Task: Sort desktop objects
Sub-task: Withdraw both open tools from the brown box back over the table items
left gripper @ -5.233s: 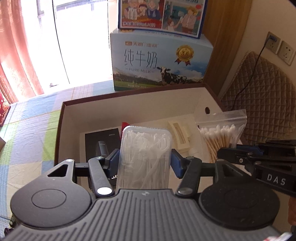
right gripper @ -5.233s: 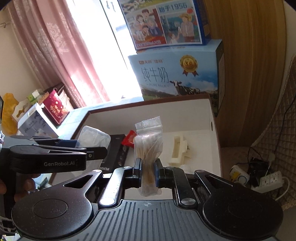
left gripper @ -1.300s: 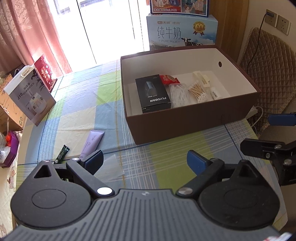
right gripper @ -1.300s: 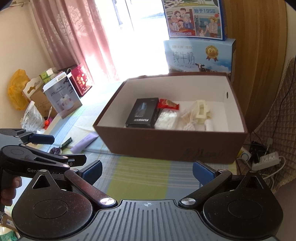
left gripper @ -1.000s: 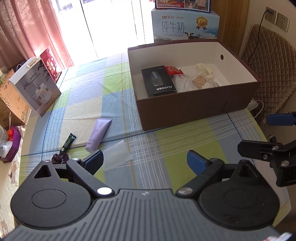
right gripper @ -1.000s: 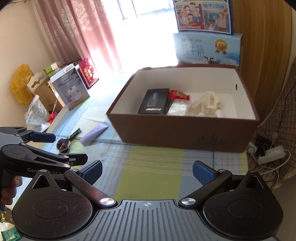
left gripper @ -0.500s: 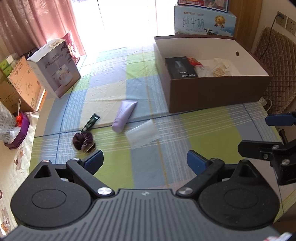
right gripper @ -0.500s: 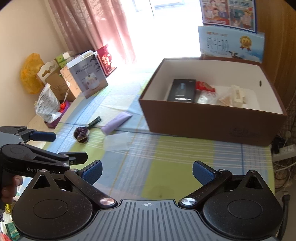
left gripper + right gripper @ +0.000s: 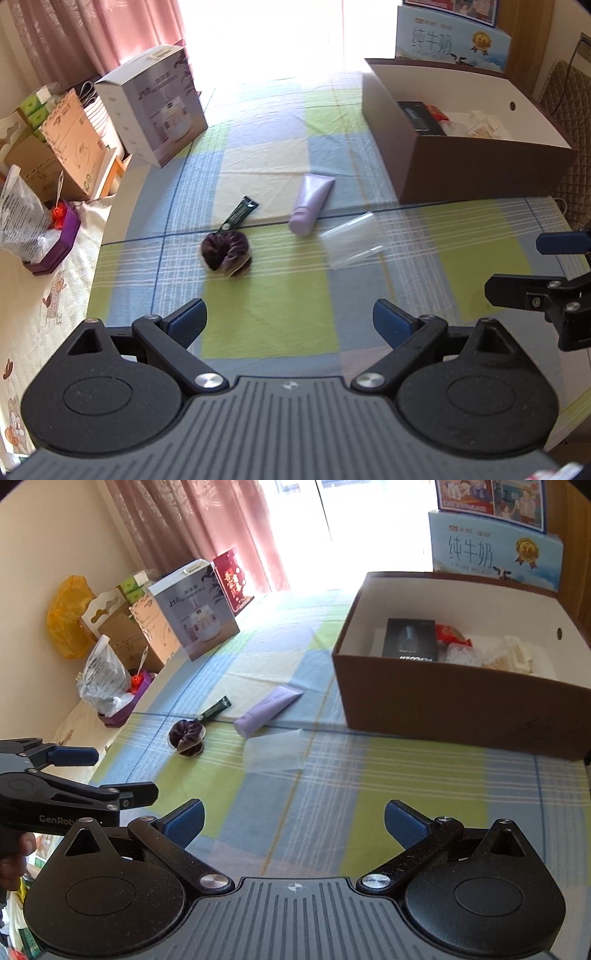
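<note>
Scrunchie (image 9: pixel 226 254): dark purple velvet ring, crumpled, on a green check of the cloth (image 9: pixel 269 325).
Sachet (image 9: pixel 238 216): slim dark green strip, its near end touching the scrunchie.
Tube (image 9: pixel 311 198): pale lilac, lying flat with its cap toward the camera, just right of the sachet.
Bag (image 9: pixel 351 239): clear plastic, flat, just beside the tube's cap end.
Box (image 9: pixel 476 170): brown outside, white inside, at the far right; it holds a black carton (image 9: pixel 409 639), a red packet (image 9: pixel 451 634) and pale items too blurred to name.
Left gripper (image 9: pixel 290 320): jaws spread wide, nothing between them — the scrunchie lies ahead and slightly left, the tube and bag ahead and slightly right, all apart from the fingers.
Right gripper (image 9: pixel 293 821): jaws wide apart, empty; the bag lies ahead of it, the box ahead to its right.
Room: bare cloth between both grippers and the four loose items; the table's left edge curves close beside the scrunchie — cartons (image 9: pixel 155 107) crowd the far left.
</note>
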`<state>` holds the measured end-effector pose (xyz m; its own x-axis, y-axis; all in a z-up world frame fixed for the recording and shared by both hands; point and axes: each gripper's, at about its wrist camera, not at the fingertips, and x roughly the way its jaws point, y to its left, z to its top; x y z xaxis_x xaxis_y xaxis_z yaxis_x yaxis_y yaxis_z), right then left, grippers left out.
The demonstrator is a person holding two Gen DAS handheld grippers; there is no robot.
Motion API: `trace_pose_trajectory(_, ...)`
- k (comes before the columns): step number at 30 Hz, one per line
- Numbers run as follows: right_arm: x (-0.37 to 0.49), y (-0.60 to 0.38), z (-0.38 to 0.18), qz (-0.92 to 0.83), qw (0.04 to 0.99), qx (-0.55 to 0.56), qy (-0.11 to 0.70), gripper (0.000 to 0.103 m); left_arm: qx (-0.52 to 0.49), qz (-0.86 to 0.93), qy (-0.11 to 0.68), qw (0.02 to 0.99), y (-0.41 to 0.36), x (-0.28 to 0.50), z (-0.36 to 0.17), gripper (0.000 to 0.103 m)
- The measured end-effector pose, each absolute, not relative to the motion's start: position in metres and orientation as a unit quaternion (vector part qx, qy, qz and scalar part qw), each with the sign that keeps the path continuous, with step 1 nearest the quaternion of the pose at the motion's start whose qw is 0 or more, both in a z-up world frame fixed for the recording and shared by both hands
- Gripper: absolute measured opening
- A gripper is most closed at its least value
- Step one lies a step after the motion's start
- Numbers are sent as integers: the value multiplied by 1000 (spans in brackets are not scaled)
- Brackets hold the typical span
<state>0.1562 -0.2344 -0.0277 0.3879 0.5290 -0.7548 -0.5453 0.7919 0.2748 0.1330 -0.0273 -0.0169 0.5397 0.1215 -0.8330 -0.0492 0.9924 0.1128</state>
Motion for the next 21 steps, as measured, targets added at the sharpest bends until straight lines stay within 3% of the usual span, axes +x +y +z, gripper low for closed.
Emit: trace_pose_trajectory(21, 167, -167, -60, 304, 844, 4, 442, 101, 41, 38, 464, 884, 46, 154, -51, 91)
